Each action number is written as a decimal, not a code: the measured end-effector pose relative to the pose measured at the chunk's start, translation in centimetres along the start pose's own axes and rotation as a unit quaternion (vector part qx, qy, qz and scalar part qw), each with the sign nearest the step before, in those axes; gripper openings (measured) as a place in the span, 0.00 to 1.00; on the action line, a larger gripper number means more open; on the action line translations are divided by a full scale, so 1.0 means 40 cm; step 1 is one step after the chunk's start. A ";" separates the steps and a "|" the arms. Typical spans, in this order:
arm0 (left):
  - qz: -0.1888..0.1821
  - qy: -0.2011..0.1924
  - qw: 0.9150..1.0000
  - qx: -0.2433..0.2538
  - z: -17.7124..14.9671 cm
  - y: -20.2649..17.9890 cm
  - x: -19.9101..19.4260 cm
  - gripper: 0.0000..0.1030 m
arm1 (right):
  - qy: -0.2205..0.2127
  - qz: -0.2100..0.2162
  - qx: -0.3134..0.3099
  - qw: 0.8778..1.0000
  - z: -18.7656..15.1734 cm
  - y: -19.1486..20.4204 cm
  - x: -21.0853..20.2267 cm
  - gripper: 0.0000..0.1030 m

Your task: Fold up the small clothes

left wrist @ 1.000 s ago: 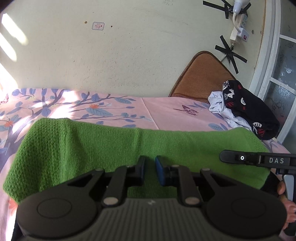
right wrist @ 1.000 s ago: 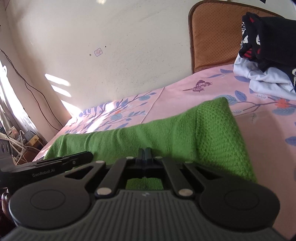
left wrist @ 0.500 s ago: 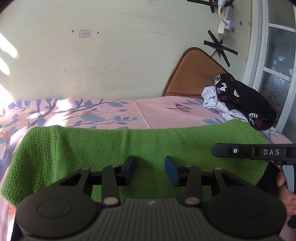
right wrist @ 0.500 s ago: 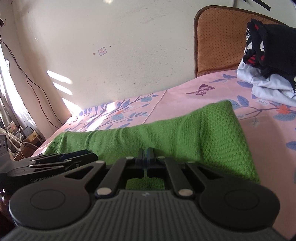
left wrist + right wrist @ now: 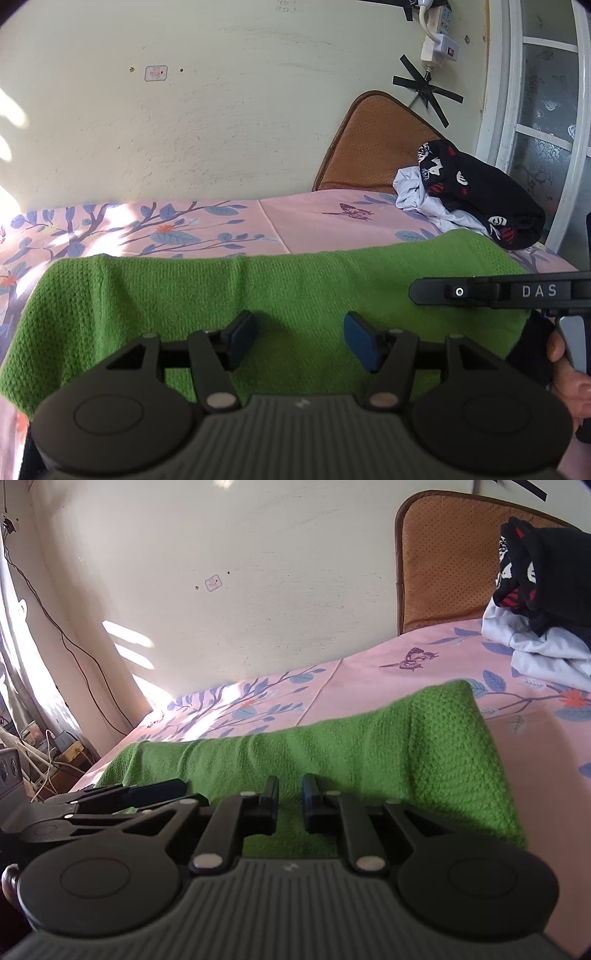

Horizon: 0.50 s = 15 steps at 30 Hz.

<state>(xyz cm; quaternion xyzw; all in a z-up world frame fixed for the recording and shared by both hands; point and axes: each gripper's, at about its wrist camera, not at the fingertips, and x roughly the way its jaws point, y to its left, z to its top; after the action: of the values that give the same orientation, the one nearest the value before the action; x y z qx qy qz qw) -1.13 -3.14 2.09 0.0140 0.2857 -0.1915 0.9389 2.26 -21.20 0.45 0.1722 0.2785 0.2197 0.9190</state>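
- The left tool (image 5: 299, 341) hovers low over the near part of the green knit garment (image 5: 258, 295), its jaws spread wide with nothing between them.
- The right tool (image 5: 290, 799) sits at the near edge too, its jaws parted by a narrow gap and holding no cloth.
- With both tools free, the step in hand seems to be settling this fold and choosing the next hold. I would pinch the two ends of one long edge, lift evenly and lay it flush, so the loose knit does not stretch or skew.
- The garment lies as a long band across the front of the bed (image 5: 303, 218), bright green, coarse-stitched, with a rounded far fold and mild ripples.
- Farther off, a heap of black and pale clothes (image 5: 476, 199) rests against a brown cushion (image 5: 373, 147) by the wall.
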 end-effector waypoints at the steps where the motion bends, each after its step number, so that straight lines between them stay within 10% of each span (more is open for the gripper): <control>1: 0.001 0.000 1.000 0.001 0.000 -0.001 -0.001 0.54 | 0.000 0.001 -0.001 1.000 0.000 0.001 0.000 0.19; 10: 0.031 -0.009 0.999 0.008 -0.004 -0.007 -0.009 0.63 | 0.000 0.005 -0.003 1.000 0.000 0.001 0.001 0.23; 15: 0.067 -0.039 0.997 -0.030 -0.010 0.012 -0.035 0.96 | 0.000 0.005 -0.002 1.000 0.000 0.002 0.001 0.24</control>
<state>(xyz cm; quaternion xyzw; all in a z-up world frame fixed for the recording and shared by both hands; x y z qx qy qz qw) -2.23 -2.15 2.50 -0.0022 0.2526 -0.1202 0.9601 2.25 -21.10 0.48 0.1715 0.2769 0.2252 0.9183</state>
